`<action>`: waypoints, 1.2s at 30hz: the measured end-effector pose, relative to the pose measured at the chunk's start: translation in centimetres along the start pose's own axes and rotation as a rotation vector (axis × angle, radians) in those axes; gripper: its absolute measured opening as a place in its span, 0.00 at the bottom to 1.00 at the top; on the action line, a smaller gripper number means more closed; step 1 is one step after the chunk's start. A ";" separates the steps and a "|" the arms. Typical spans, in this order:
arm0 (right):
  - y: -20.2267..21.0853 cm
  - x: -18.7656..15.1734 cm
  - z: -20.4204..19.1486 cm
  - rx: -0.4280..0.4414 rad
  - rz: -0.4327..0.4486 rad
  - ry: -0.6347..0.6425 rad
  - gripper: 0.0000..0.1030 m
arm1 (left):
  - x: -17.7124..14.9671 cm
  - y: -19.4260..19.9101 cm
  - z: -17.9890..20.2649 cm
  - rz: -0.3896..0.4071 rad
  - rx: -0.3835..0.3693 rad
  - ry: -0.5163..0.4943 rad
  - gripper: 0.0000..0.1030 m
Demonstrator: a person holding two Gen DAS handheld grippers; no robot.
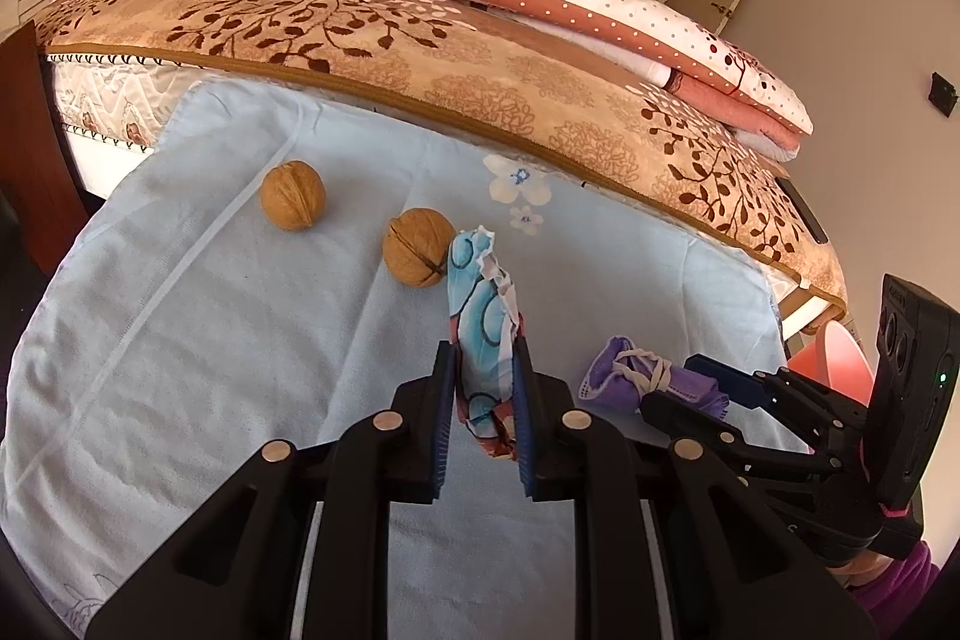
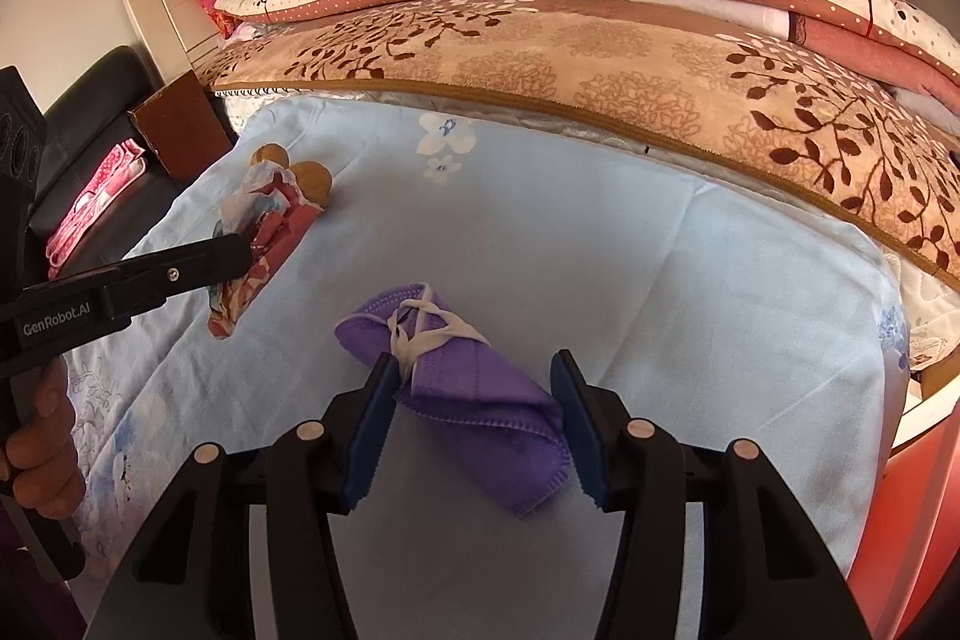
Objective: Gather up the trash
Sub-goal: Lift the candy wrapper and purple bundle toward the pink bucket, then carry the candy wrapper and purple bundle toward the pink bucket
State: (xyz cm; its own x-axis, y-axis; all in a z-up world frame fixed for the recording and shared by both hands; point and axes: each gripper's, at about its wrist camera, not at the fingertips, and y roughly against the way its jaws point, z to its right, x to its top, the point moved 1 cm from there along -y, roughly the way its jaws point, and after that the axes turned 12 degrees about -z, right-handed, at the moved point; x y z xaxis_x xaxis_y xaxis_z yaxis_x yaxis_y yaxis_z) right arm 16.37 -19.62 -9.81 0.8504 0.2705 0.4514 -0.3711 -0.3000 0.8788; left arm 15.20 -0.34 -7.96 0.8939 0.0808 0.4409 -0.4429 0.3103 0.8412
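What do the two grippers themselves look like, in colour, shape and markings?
Both are black plastic. The left gripper and right gripper have blue ribbed pads on flat fingers, with round pale rivets at the linkage joints. The left one bears white "GenRobot.AI" lettering on its side; the right one's black camera block shows a small green light.

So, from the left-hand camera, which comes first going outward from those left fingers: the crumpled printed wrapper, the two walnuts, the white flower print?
1. Crumpled printed wrapper, between the fingers.
2. Cracked walnut, beside the wrapper's tip.
3. Whole walnut, farther left.
4. White flower print on the pale blue cloth, near the bed.
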 end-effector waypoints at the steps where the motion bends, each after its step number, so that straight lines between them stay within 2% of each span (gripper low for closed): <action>1: 0.2 -0.3 -0.2 -0.007 -0.004 -0.008 0.48 | -0.1 0.2 0.1 0.004 -0.002 -0.001 0.17; 7: 2.5 -3.0 -0.9 -0.007 -0.003 -0.110 0.47 | -0.6 1.3 0.9 0.011 -0.019 -0.027 0.17; 14: 5.5 -7.4 -0.9 -0.108 0.006 -0.265 0.48 | -2.5 2.2 2.9 -0.007 -0.025 -0.099 0.17; 20: 6.4 -10.6 1.1 -0.226 -0.011 -0.446 0.51 | -4.4 2.3 4.9 -0.030 -0.035 -0.155 0.17; 22: 6.2 -11.4 1.7 -0.216 -0.034 -0.476 0.52 | -4.9 2.6 5.5 -0.029 -0.036 -0.173 0.17; 31: 6.9 -13.2 -0.3 -0.130 -0.086 -0.398 0.55 | -6.2 3.8 6.9 -0.010 -0.047 -0.202 0.17; 36: 8.1 -13.9 -1.3 -0.088 -0.068 -0.356 0.55 | -6.7 4.4 7.2 0.000 -0.052 -0.205 0.17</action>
State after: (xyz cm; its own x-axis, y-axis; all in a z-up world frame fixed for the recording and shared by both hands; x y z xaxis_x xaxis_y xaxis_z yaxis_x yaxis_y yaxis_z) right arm 1.01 -24.62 -8.77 0.9451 -0.0530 0.3226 -0.3264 -0.2079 0.9221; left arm 6.73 -6.31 -4.96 0.8588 -0.1121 0.4999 -0.4340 0.3592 0.8262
